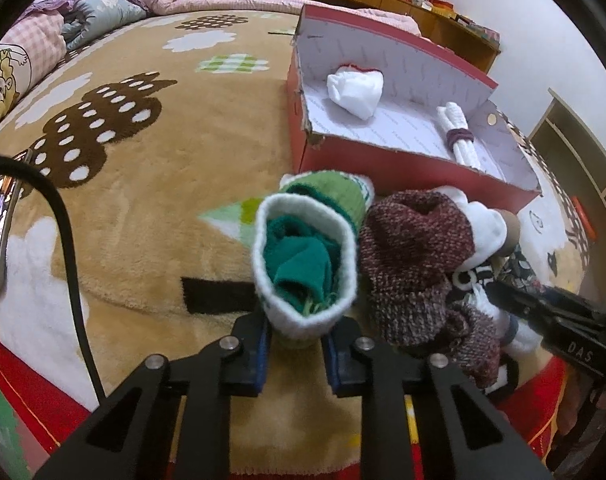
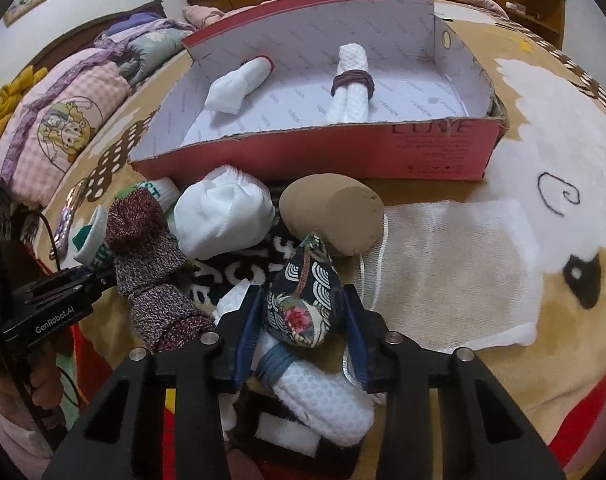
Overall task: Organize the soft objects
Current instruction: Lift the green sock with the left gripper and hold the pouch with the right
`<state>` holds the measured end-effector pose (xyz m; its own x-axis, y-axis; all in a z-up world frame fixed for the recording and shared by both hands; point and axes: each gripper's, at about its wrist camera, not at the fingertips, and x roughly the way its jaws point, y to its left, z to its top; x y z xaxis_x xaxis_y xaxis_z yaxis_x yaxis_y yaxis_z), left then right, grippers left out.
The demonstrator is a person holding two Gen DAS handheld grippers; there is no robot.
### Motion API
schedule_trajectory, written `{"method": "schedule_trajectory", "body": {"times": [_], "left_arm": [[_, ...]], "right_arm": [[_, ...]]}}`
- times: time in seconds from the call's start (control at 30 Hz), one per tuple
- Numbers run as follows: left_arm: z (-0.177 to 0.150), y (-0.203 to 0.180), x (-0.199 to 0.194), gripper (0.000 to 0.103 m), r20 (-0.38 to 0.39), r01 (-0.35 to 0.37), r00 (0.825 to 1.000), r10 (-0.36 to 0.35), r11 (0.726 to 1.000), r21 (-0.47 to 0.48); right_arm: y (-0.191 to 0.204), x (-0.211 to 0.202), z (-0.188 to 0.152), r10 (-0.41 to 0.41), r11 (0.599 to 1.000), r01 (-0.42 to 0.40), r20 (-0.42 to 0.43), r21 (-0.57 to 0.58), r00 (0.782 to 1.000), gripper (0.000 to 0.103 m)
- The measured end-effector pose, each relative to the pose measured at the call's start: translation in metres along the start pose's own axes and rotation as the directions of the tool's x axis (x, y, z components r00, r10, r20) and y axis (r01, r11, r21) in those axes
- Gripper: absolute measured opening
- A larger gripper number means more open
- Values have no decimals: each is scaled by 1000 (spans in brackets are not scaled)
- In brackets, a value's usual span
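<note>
My left gripper [image 1: 295, 354] clamps the base of a green-and-white sock roll [image 1: 305, 258], held upright just off the blanket [image 1: 143, 216] and near the red box [image 1: 415, 168]. My right gripper [image 2: 301, 330] brackets a patterned pouch [image 2: 303, 304] lying on a white roll [image 2: 323, 394]; both pads appear to touch it, but I cannot tell whether they grip firmly. Risk: the sock is held low (only its cuff end is pinched), so it may tip or unroll on the way to the box. The pouch may drag the roll beneath it. Only the right view shows the pouch, a tan pad [image 2: 343, 216] and a mesh bag [image 2: 455, 268]; only the left view shows the sock's open top.
</note>
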<state>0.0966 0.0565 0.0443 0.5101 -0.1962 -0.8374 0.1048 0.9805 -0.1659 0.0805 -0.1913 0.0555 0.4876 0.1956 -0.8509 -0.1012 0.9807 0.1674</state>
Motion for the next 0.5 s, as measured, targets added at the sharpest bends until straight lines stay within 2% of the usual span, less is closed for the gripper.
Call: {"method": "schedule_trajectory", "body": {"times": [0.17,0.5], "left_arm": [[-1,2,-7,22,5,16,1000,-16,1000,-19],[3,-8,-30,22,51,16,999,-17,1000,7]], "right_arm": [[-1,-7,-2,15,1000,-15,19,1,1000,39],[-2,-27,-4,31,999,-30,62,-18,998,38]]}}
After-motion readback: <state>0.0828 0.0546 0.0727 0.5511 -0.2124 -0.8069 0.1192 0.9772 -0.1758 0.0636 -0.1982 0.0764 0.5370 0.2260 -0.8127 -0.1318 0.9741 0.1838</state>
